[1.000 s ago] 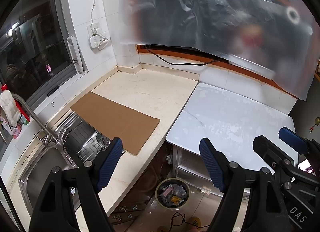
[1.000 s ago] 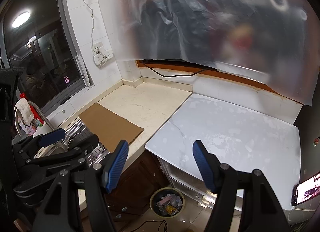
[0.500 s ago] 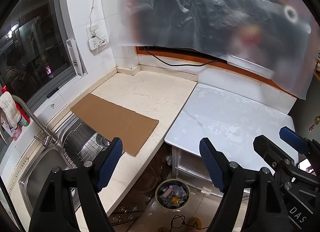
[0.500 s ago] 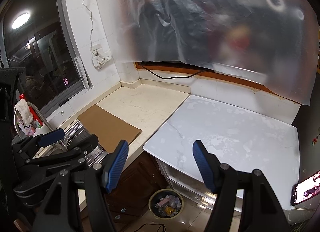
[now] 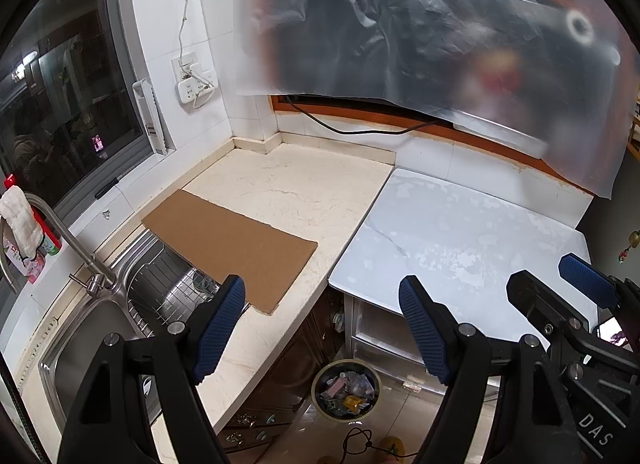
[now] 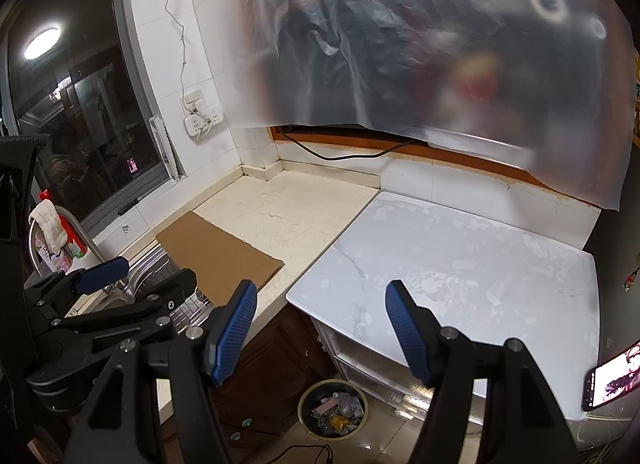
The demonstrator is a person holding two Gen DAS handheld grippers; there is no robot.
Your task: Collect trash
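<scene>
A: Kitchen corner; cream marble-look countertop running from the tiled wall, butted against a glossy white stone table top on its right edge; flat brown cardboard sheet lying across the countertop's left end, one corner overhanging the stainless steel sink; curved steel tap at the sink's back, white cloth draped over it; dark window behind the sink; white socket strip on the tiles above the countertop.

B: And the trash?

A: Round bin with a pale rim, down on the tiled floor below the countertop's front edge, by the gap where table and counter meet; filled with crumpled wrappers, pink, yellow and grey; same bin from the right wrist.

B: Grippers?

A: Left gripper with blue-padded jaws wide apart, nothing between; right gripper likewise spread and empty; both above the countertop's front edge, angled down.

B: Hard to read?

A: Translucent plastic sheet hanging over the wall behind the countertop, dark and red shapes behind it only blurs; lit phone screen at the table's near right corner, cut by the frame; single wrappers in the bin too small to name.
</scene>
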